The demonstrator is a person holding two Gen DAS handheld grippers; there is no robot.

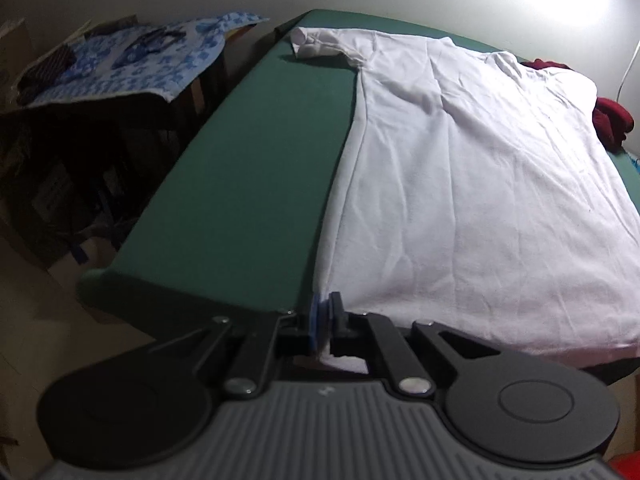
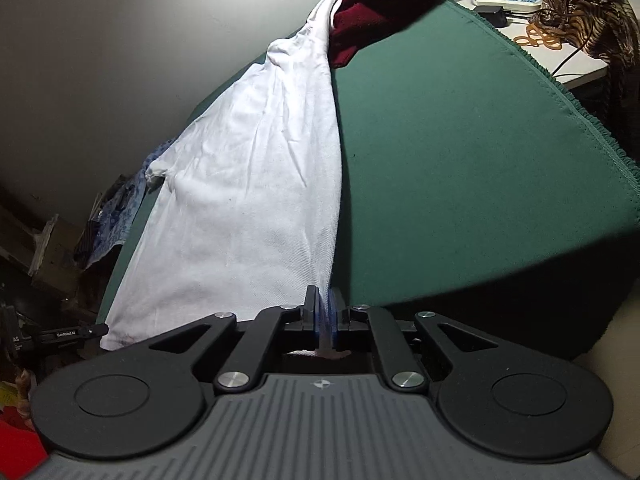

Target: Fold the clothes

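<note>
A white T-shirt (image 1: 460,184) lies spread flat on the green-covered desk (image 1: 248,184), hem toward the near edge, a sleeve folded at the far left and a dark red garment (image 1: 612,120) bunched at its far right corner. The left gripper (image 1: 325,326) reaches in low and level from the near edge, jaws clamped on the shirt's near left hem corner. The right gripper (image 2: 325,322) sits just as low, jaws pinched together on the near right hem corner, white fabric showing between the blue pads. To fold cleanly, both corners likely need lifting together, the hem kept taut and level, and carrying evenly toward the far end so the cloth neither sags nor drags the red garment.
</note>
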